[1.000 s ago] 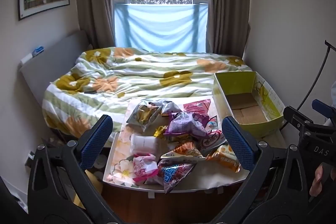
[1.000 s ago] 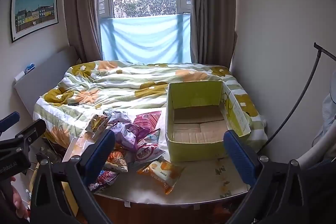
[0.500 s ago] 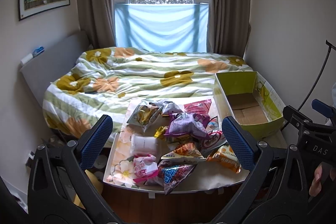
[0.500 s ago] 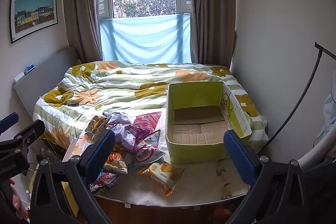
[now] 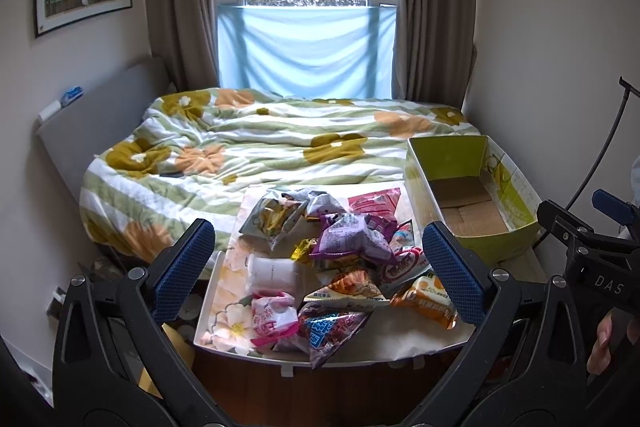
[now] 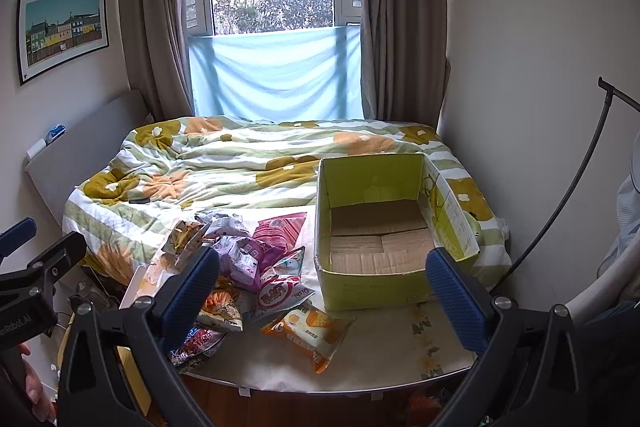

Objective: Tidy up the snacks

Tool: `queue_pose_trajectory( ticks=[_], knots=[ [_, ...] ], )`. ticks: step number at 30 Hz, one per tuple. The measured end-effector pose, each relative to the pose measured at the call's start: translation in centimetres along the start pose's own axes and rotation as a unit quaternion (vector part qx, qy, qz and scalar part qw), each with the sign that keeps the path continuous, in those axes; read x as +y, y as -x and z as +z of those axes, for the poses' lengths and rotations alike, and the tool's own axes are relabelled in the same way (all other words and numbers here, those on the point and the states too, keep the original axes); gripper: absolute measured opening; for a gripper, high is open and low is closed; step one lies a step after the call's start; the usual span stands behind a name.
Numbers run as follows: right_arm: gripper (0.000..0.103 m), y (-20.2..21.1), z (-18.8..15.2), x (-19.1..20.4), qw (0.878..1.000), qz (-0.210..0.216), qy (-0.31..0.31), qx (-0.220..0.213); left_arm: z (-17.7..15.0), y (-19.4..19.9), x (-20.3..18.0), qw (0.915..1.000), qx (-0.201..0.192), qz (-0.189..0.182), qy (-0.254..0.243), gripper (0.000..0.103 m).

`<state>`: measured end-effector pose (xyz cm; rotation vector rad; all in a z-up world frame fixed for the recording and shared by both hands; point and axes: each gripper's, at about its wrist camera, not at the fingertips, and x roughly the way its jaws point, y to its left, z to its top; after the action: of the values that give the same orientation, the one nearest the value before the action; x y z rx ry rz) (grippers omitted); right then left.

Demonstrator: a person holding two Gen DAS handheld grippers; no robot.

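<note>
A heap of snack bags lies on a white board at the foot of the bed. On top sits a purple bag, with a pink bag behind and an orange bag nearest the box. An empty green cardboard box stands to the right of the heap. My left gripper hangs open before the heap, holding nothing. My right gripper is open too, in front of the box and the orange bag.
The bed with a flowered quilt fills the room behind the board. Walls close in on both sides, and a dark cable arcs along the right wall. A wooden edge lies below the board. A hand holds the other gripper at right.
Both grippers have crept slightly closer to the board; the snacks and the box lie as before.
</note>
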<state>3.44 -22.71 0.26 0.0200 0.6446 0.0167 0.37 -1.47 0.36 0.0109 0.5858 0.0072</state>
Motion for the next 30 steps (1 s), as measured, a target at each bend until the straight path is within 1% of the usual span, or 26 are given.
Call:
queue_pose_trajectory(
  ticks=[19,30],
  knots=[
    [0.103,-0.28,-0.08,0.28,1.0,0.001,-0.003,0.002,-0.54,0.16,-0.2,1.0,0.001,-0.003,0.001,0.102],
    [0.103,-0.29,-0.06,0.3,1.0,0.002,-0.004,0.002,-0.24,0.43,0.23,1.0,0.0,-0.007,0.001,0.102]
  ],
)
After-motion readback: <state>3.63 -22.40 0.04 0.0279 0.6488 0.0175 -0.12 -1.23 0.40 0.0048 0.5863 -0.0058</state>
